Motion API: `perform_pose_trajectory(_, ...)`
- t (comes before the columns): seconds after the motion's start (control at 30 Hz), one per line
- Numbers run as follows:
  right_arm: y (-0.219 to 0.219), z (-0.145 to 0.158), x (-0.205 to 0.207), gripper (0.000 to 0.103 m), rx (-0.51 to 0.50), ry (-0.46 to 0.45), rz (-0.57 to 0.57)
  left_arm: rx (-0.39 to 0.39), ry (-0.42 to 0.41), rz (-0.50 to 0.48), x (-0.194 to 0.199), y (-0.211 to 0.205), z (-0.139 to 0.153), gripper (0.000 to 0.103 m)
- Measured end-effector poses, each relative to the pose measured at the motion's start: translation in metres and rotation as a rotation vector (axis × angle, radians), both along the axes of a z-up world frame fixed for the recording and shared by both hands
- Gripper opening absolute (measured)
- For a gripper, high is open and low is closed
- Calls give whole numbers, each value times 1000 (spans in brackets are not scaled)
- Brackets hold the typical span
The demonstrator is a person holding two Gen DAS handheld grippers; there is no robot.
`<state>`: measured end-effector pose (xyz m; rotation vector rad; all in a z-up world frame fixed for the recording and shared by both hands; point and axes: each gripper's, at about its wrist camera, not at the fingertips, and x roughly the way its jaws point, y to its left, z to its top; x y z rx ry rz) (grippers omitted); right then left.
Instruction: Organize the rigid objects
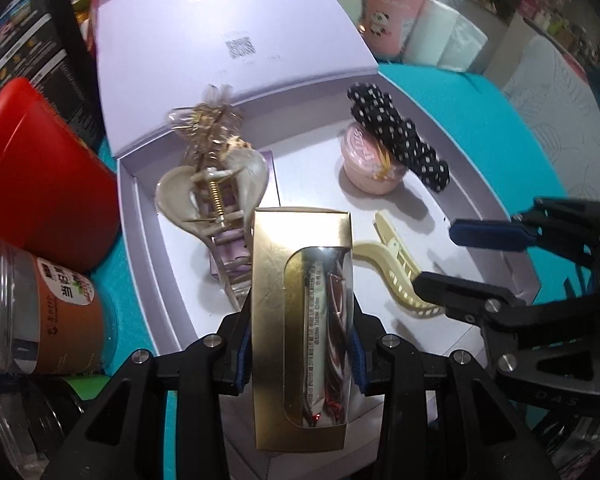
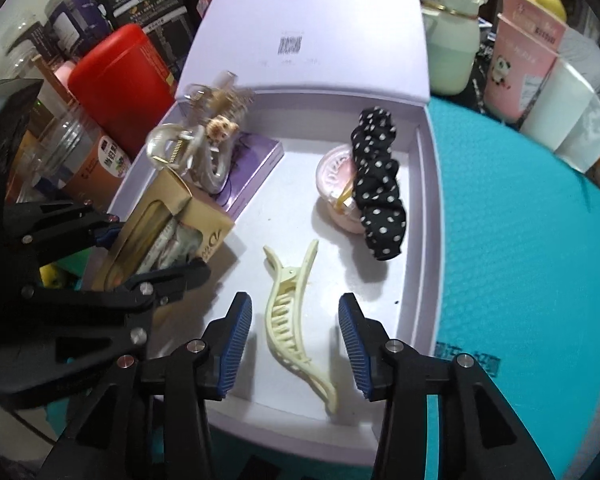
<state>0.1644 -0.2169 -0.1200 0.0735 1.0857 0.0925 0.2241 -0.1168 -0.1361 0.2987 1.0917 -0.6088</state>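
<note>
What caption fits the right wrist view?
Open right gripper straddles a cream hair clip in the lilac box; left gripper holds a gold carton.

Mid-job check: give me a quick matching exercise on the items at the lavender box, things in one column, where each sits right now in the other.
Things:
1. gold box
2. cream hair clip
3. polka-dot scrunchie
4. red canister

Places:
A. outside the lavender box, on its left
B. lying partly over the pink jar
C. clamped in the left tool
D. on the box floor between the open right tool's fingers

Pairs: 1-C, 2-D, 3-B, 4-A
</note>
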Motion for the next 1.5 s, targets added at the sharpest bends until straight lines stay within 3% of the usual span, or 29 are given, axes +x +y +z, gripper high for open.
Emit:
perform_pose_trajectory(0.17,-6,4,-9,45,5,18,-32,-29,-5,7,-6,9,7,37)
perform_pose_trajectory(0.37,-14,5,-18,46,15,23,-51,-20,69,51,-6,16,7,41)
perform_pose_trajectory(0.4,-16,5,-20,46,20,25,-57,-13,74,57,-5,14,6,50)
perform_pose_trajectory(0.43,-16,6,-21,46,22,25,-60,1,74,70,-5,15,6,68)
perform_pose_trajectory(0.5,-18,7,-25,46,21,22,-64,-3,71,74,-6,14,8,92)
perform_pose_trajectory(0.8,-25,21,-31,46,16,-5,-72,8,34,81,-8,9,24,93)
perform_pose_trajectory(1.3,-17,72,-39,50,-15,-109,-60,-27,-63,155,-16,23,81,93)
perform_pose_trajectory(1.5,-14,95,-46,63,-39,-149,-70,-81,-123,183,-23,38,114,93)
